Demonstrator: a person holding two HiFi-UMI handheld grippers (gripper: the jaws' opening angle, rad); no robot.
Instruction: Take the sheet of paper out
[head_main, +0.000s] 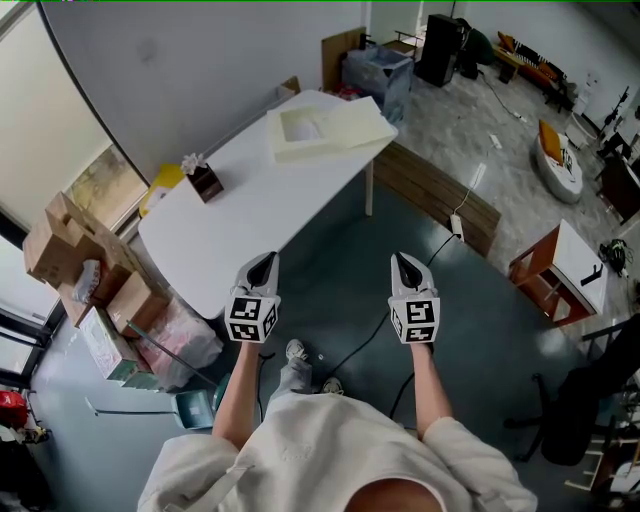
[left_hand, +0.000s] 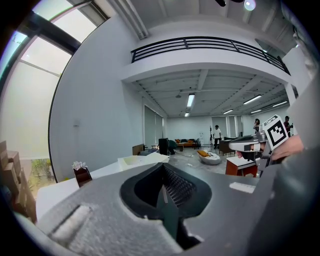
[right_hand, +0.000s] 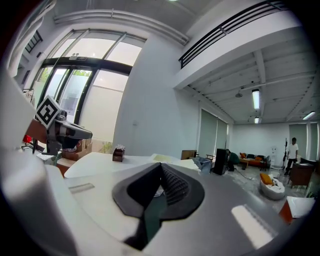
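Here, both arms outstretched side by side, left gripper (head_main: 264, 262) and right gripper (head_main: 404, 262), fingers (left_hand: 177, 187) closed, empty.

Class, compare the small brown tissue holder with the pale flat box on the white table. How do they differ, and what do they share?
Colour: the tissue holder is dark brown; the flat box is pale cream.
Size: the tissue holder is small and compact; the flat box is broad and low.
Top: white tissue sticks out of the tissue holder; the flat box shows a square hollow.
Shared: both rest on the white table, well apart.
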